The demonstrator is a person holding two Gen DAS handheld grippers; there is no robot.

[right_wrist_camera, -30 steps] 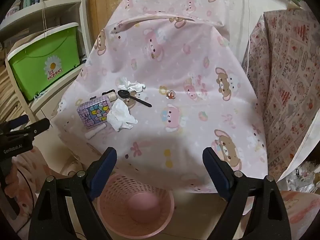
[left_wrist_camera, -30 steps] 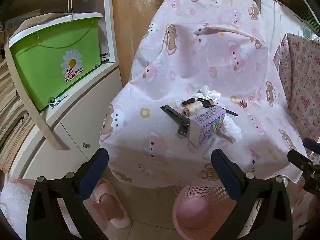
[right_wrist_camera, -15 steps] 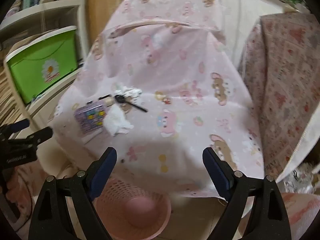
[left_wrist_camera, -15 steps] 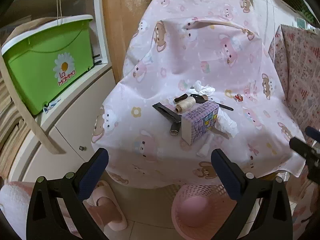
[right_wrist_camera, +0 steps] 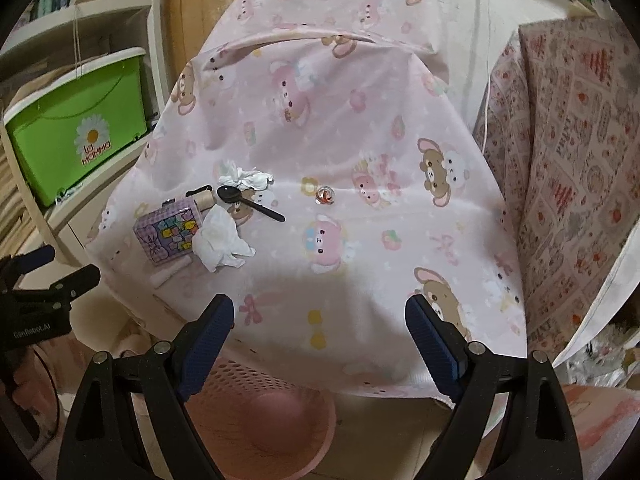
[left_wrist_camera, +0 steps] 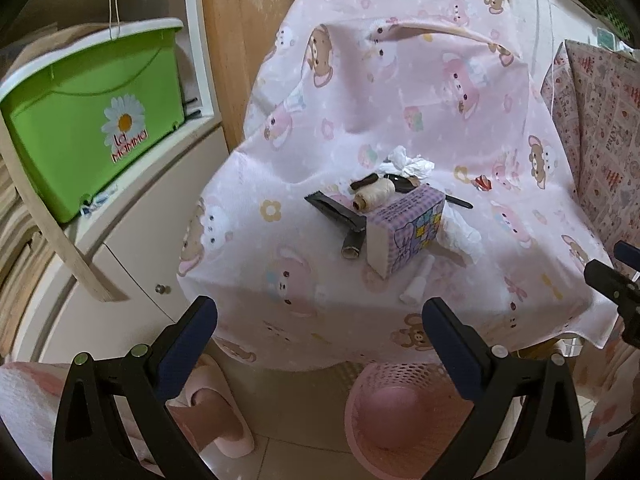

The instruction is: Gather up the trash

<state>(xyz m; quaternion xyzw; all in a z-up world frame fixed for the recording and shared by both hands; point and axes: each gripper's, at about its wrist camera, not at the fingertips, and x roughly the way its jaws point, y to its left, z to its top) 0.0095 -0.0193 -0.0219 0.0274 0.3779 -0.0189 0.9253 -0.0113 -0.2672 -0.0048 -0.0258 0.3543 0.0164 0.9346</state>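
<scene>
Desk: covered by a pink cotton cloth with bear and bunny print (right_wrist_camera: pixel 360 128), cloth hangs over the front edge; all small items sit on its left part in the right wrist view.
Storage bin: green plastic box with white lid and daisy logo (left_wrist_camera: pixel 92 120), on a white shelf left of the desk, well apart from the trash.
Basket: round pink perforated plastic waste basket (right_wrist_camera: pixel 264 412), on the floor below the desk's front edge, partly under the cloth overhang; nothing visible inside it.
Left gripper (left_wrist_camera: pixel 320 340): jaws spread wide, nothing between them, hovering off the desk's front-left corner, above the basket and a pink slipper (left_wrist_camera: pixel 216 412).
Right gripper (right_wrist_camera: pixel 320 336): jaws spread wide, holding nothing, over the desk's front edge, well apart from the trash.
Box: small purple checked cardboard box with bow print (right_wrist_camera: pixel 168 236), lying on the desk.
Tissue, near: crumpled white paper tissue (right_wrist_camera: pixel 220 244), touching the box's right side.
Tissue, far: second crumpled white tissue (right_wrist_camera: pixel 244 178), behind the box, next to the spoon bowl.
Spoon: black plastic spoon (right_wrist_camera: pixel 248 202), lying between the two tissues.
Thread: beige thread spool (left_wrist_camera: pixel 372 196), just behind the box.
Roll: small white paper roll (left_wrist_camera: pixel 416 284), in front of the box.
Wrapper: tiny red-and-clear candy wrapper (right_wrist_camera: pixel 324 194), alone, right of the spoon.
</scene>
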